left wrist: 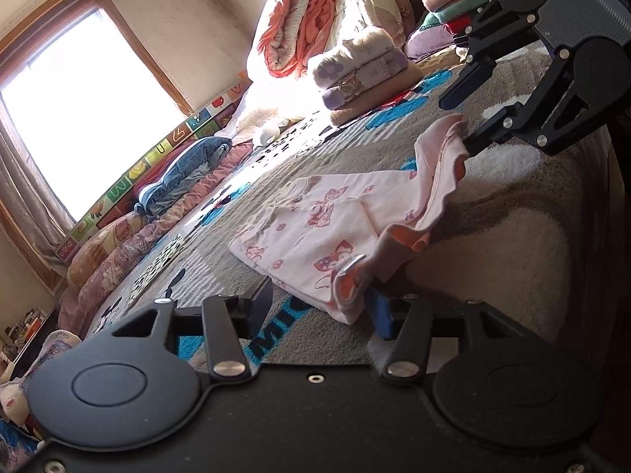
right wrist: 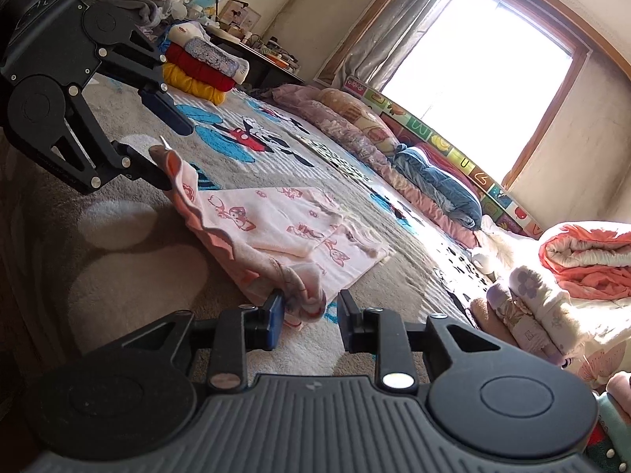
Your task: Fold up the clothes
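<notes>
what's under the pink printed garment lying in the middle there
The pink garment lies on a grey cartoon-print rug, which shows all round it. The stretch of rug directly beneath is covered, so anything there cannot be seen. Its near hem lifts off the rug by the grippers.

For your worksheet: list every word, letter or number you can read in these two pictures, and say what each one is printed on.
"MIC", cut off by the left tongs: blue-edged dark letters on the grey rug.
"U": a tile of the alphabet play mat under the window.
"M": a green tile of that mat.
Other mat tiles, and the desk clutter: too small or blurred to read.
</notes>
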